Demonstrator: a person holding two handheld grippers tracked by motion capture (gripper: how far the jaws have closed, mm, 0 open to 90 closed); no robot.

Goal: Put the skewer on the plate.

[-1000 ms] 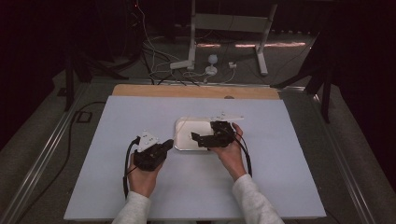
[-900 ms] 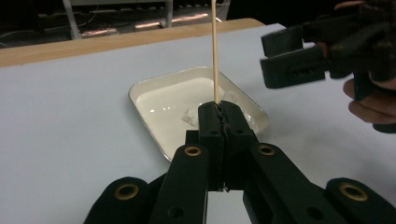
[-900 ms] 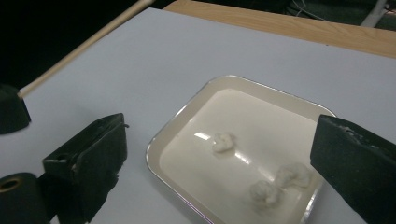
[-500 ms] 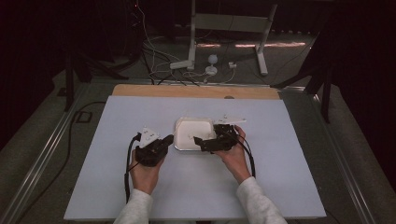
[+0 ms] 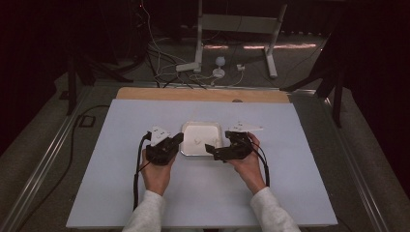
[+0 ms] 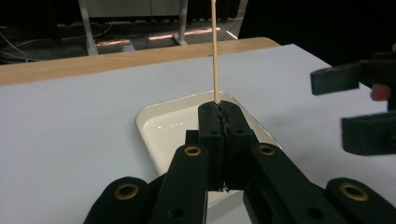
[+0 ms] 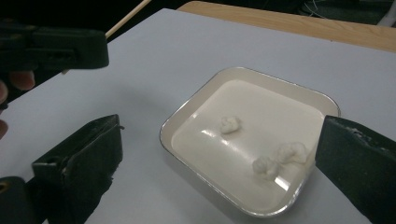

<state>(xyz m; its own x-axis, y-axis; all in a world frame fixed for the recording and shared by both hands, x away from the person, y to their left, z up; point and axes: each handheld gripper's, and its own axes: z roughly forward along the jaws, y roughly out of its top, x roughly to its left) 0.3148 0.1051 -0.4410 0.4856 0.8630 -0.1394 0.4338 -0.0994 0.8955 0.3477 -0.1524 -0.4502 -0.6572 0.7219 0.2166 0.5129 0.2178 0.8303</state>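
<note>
High view, pale blue table top (image 5: 145, 193), dim, possibly carpeted room.

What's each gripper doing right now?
Left gripper: closed on a thin wooden stick.
Right gripper: open, empty, at the white tray.

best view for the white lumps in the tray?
Right gripper view: three white lumps lie on the tray floor, one apart, two close together. The high view shows them as small specks. In the left gripper view the shut jaws and the stick cover that part of the tray.
</note>
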